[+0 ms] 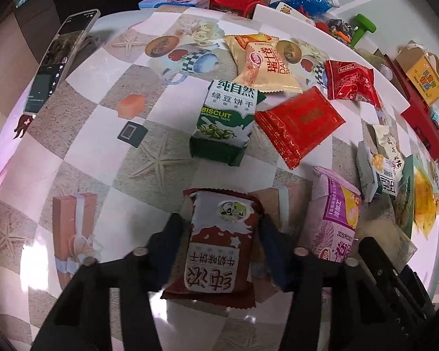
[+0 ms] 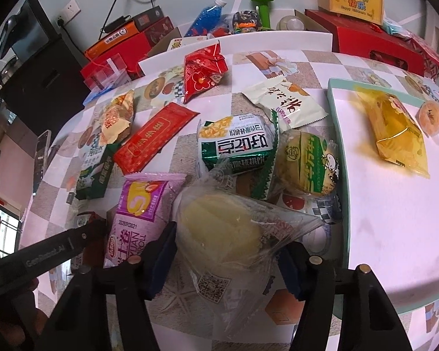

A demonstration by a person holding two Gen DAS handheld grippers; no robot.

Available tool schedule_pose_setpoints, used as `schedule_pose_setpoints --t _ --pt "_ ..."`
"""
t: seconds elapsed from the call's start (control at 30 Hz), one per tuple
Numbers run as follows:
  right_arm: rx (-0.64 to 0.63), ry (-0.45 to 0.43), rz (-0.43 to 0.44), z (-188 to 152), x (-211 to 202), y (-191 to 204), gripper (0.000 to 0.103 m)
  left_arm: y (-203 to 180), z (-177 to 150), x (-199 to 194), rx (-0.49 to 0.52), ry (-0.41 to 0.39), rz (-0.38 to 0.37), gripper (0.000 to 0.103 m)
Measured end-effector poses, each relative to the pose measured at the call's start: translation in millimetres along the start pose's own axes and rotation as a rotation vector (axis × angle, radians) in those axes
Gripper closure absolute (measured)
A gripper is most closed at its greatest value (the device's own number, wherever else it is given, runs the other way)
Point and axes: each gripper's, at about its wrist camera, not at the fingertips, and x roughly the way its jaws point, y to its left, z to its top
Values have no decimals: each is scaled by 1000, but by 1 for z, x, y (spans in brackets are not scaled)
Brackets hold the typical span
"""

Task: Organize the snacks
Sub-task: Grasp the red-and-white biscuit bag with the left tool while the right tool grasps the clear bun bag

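On the checkered table (image 1: 82, 122) my left gripper (image 1: 224, 234) pinches a brown biscuit pack (image 1: 216, 242), my right gripper (image 2: 228, 248) squeezes a clear-wrapped yellow cake (image 2: 219, 231), two yellow snacks sit on the tray (image 2: 380, 234), and many packs wait.

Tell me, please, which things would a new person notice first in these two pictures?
First, the snacks right between the fingers: the left gripper pinches a brown-red biscuit packet, and the right gripper closes around a clear-wrapped pale yellow cake. Behind them, bright packets cover the patterned table, and a yellow packet lies on the white tray.
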Motion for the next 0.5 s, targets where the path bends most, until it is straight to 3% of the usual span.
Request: schedule_pose_setpoints --t 0.5 --pt "-1 -33 31 2 -11 2 47 14 1 -14 -43 -35 -43 62"
